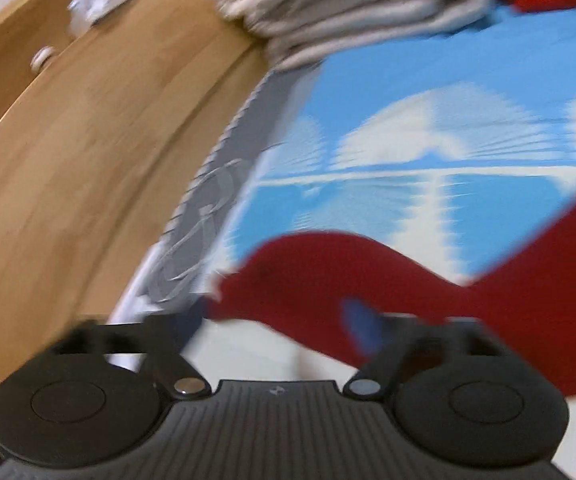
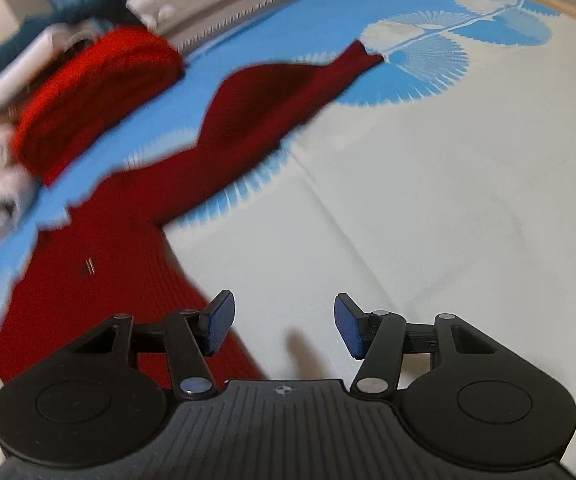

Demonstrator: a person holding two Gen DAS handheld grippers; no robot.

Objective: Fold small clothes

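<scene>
A dark red knit garment [image 2: 135,216] lies spread on a blue-and-white patterned cloth [image 2: 428,160], one sleeve [image 2: 288,84] stretched toward the far side. In the left wrist view the same garment [image 1: 408,280] lies just ahead of my left gripper [image 1: 283,322], whose fingers are spread wide and blurred by motion. My right gripper [image 2: 283,324] is open and empty, hovering over the white part of the cloth beside the garment's right edge, its left pad [image 2: 219,320] over the red knit.
A folded bright red knit [image 2: 95,96] and folded grey-white clothes [image 1: 348,8] sit at the cloth's far side. A wooden surface [image 1: 87,160] with small items runs along the left edge. More clothes and clutter lie beyond the cloth [image 2: 67,12].
</scene>
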